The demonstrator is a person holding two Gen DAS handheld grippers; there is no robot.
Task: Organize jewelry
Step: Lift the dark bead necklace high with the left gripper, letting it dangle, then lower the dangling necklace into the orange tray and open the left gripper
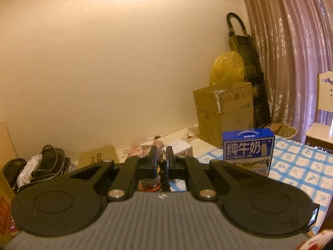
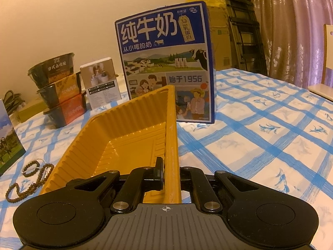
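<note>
Left gripper point(image 1: 162, 162) pinches beads point(image 1: 162, 171); right gripper point(image 2: 171, 175) clamps tray point(image 2: 133, 133) rim — checked bench point(image 2: 270, 125), cream wall point(image 1: 104, 62), curtains point(image 1: 291, 41).

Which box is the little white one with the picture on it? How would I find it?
Look for the tall blue milk carton standing on the blue-checked tablecloth. Left of it, past the yellow tray's far corner, stands a small white box with a pale photo on top and tiny print below. Its neighbours further left are three stacked dark food tubs, low and wide, while it is upright and light.
</note>
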